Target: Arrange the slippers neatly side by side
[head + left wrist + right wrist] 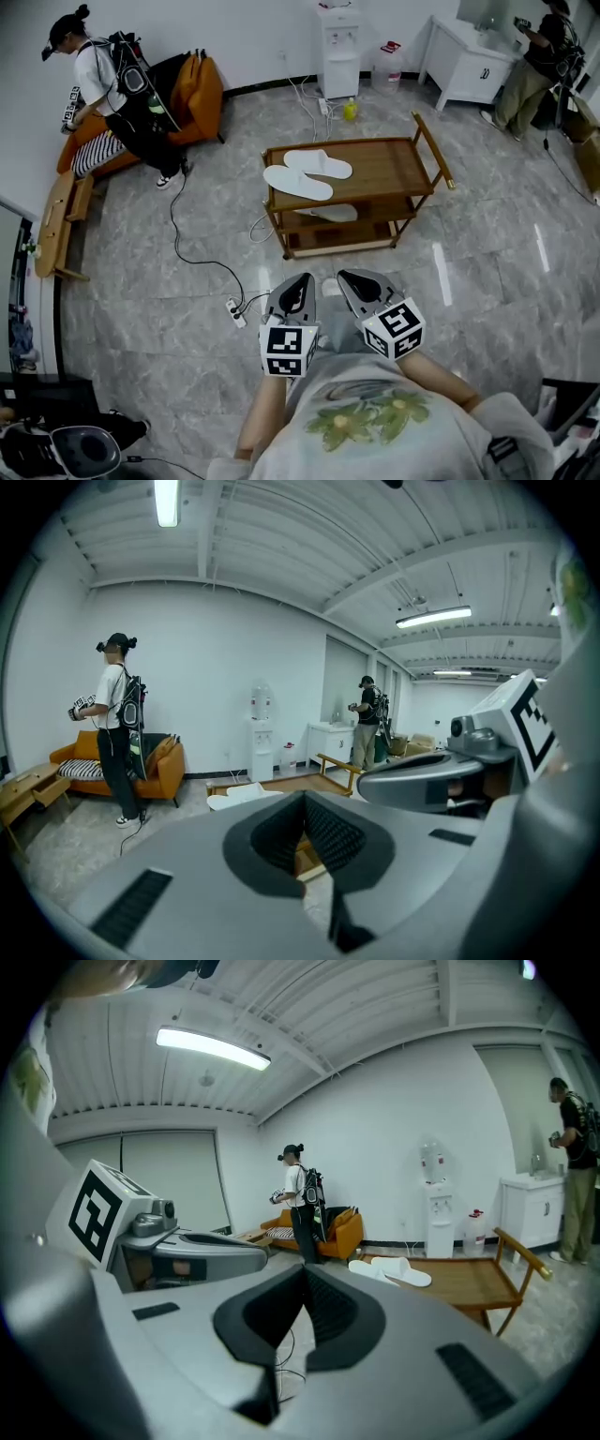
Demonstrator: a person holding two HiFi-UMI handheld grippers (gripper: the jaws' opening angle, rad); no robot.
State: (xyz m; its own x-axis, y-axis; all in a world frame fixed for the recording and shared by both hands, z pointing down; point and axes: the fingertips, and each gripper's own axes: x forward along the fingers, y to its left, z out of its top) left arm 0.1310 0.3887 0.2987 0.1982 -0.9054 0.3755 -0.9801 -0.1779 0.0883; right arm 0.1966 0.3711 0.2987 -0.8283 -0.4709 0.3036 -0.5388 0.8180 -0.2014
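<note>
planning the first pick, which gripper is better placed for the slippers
Left, probably: the slippers lie at the left end of the table, ahead of the left gripper; the right gripper sits further right.

The room is lit brightly by long white ceiling lamps [214, 1049]. Glare streaks are seen on the shiny grey stone floor [442, 274]. Both gripper views are bent and dark-edged.
</note>
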